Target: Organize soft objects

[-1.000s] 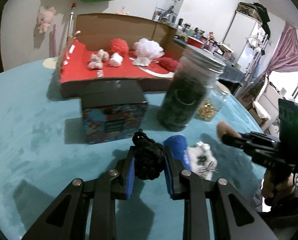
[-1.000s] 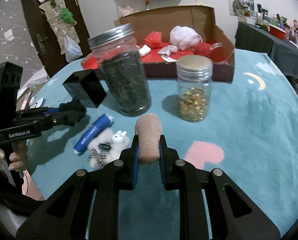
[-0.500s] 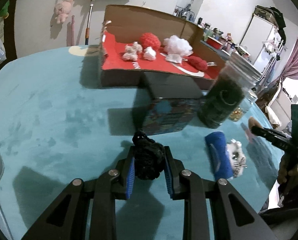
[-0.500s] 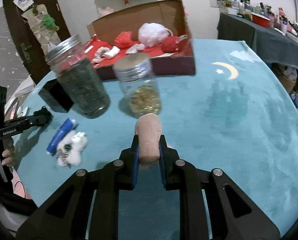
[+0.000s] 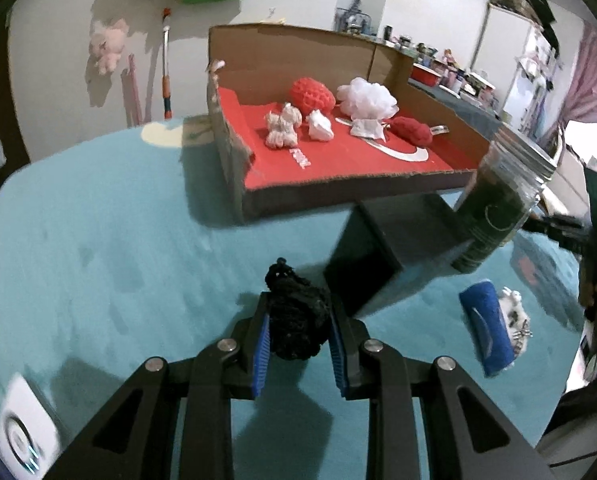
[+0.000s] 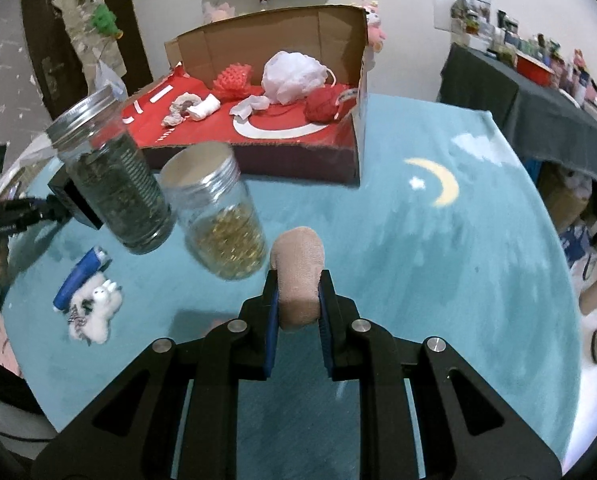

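Observation:
My left gripper is shut on a black knitted soft object, held above the teal table cover, short of the open cardboard box with a red floor. My right gripper is shut on a beige rolled cloth, held above the table in front of the same box. Several soft things lie in the box: a white mesh pouf, red knitted balls, small white pieces. A white plush toy and a blue roll lie on the table.
A tall jar of dark contents and a shorter jar of golden contents stand before the box. A black box stands right of my left gripper. A white device lies at the table's near left edge.
My left gripper has moved left and toward the box with the black object. My right gripper has moved right, past the jars, and nearer the box with the beige cloth.

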A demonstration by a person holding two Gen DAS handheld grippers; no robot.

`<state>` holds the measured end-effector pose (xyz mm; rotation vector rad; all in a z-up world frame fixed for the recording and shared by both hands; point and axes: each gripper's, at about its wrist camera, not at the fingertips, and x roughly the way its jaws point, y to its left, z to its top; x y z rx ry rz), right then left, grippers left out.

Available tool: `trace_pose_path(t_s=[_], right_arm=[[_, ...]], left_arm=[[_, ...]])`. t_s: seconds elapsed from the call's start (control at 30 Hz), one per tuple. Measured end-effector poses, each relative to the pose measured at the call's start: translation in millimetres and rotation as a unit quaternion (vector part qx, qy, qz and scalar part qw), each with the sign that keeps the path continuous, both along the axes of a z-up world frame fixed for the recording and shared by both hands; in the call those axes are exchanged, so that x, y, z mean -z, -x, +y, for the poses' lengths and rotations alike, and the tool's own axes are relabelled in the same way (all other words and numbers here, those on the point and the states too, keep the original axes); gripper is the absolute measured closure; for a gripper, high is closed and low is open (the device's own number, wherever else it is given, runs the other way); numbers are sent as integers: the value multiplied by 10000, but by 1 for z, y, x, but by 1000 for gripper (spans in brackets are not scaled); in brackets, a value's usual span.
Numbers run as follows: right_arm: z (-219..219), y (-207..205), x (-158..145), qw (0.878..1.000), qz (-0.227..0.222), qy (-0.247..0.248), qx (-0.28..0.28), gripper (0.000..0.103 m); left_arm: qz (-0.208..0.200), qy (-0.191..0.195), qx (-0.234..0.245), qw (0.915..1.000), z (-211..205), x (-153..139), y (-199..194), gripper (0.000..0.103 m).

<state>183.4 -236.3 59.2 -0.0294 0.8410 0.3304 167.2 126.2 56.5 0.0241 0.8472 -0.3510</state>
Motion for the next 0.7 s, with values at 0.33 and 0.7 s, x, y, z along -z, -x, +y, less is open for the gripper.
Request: trace_pose_path(t_s=[0.33,0.7], right_arm=[[1,-37,-15,9982,-54,247,-540,86],[21,-83,-45,9937,-150,66,-1106,86]], left_arm=[[-317,-333,678,9966,-2,-30,-41,76],[-300,-168,1157,9927,-38,-53,-83,76]])
